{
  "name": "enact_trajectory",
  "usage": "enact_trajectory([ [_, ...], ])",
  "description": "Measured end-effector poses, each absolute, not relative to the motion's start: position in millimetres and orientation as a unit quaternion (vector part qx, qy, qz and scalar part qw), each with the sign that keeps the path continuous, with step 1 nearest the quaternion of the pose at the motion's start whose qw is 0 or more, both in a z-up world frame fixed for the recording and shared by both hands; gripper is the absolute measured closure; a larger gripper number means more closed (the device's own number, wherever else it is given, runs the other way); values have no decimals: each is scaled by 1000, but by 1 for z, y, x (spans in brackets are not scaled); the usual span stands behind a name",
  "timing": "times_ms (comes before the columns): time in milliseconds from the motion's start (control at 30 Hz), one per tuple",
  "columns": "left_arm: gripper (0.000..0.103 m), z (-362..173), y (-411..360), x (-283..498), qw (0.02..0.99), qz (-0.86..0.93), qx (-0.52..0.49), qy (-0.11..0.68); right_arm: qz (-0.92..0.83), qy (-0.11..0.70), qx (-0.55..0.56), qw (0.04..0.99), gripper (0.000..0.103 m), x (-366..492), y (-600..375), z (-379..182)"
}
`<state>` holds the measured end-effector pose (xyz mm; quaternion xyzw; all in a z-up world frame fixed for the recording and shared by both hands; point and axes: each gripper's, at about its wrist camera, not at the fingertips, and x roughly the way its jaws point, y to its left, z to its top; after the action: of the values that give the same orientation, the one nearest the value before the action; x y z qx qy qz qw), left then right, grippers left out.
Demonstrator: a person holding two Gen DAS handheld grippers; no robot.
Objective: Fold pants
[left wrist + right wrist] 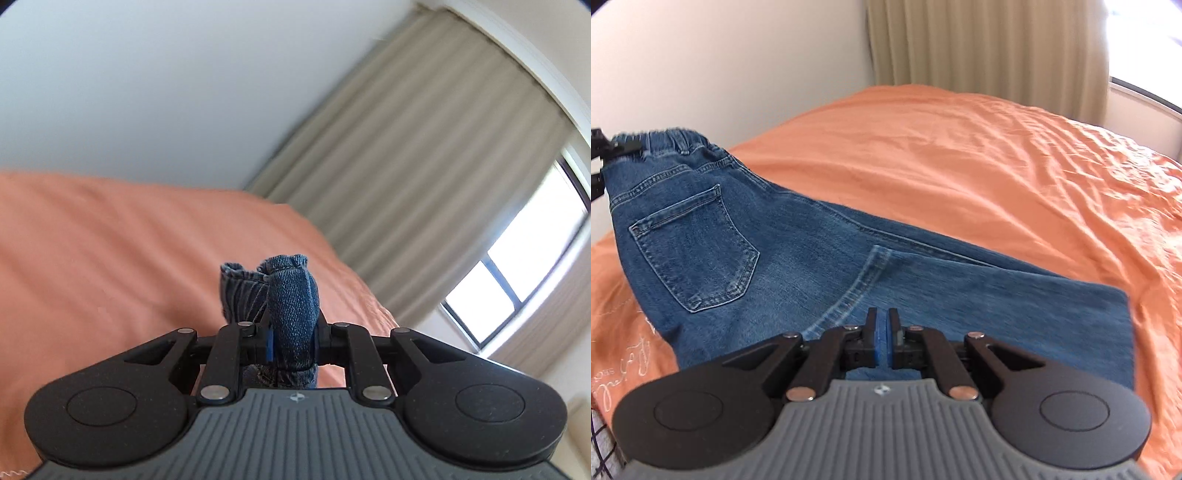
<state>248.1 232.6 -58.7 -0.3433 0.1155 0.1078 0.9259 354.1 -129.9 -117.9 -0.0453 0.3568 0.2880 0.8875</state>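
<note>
Behind jeans [783, 236], curtain [979, 48], orange bedspread [997, 166]

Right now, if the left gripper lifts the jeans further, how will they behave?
Likely floppy: the jeans drape over the bed and bunch in the left gripper. Probably heavyish, since the denim looks thick. Unlikely to slip, with the waistband wadded between the jaws.

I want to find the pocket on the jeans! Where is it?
In the right wrist view, the pocket sits on the left side of the jeans, just below the stretchy waistband, on the orange bed cover.
</note>
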Motion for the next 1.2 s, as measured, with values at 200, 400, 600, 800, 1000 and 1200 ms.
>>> enact_trajectory([
  [200,84,-19,101,278,974,50,-182,125,255,354,1,900,103,322,-199,-109],
  [400,85,-50,-15,311,981,-13,-81,176,230,362,49,902,103,294,-253,-122],
  [600,85,-117,-108,308,959,-75,19,271,206,385,101,894,103,278,-293,-150],
  [800,76,-141,-125,285,931,-101,27,350,204,388,123,890,103,263,-308,-159],
  [1000,39,-126,-94,297,888,-205,-93,401,200,389,134,889,93,268,-308,-154],
  [1200,40,-89,-55,293,909,-200,-117,348,221,372,150,889,71,286,-295,-129],
])
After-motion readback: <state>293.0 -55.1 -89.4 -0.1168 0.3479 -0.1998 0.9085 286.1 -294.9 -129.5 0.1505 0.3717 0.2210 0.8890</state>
